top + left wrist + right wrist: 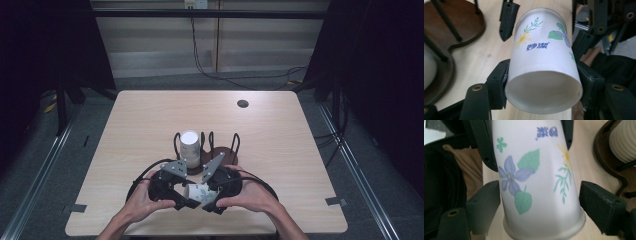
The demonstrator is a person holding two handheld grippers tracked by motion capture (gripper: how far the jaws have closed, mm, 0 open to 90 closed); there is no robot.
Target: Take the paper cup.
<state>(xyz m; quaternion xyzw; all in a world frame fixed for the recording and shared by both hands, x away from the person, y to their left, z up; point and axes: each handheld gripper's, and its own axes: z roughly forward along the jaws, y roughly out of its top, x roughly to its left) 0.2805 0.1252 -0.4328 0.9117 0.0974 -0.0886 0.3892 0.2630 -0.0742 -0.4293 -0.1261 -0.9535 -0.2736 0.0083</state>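
The left gripper (541, 80) clenches a paper cup (544, 65) printed with blue "妙潔", near the table's edge, the right gripper (539, 202) released around it.

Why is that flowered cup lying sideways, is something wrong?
Nothing looks spilled or damaged. The flowered paper cup is held on its side above the table between both tongs, left tongs clamped near its base; a second white cup stands upright in the rack.
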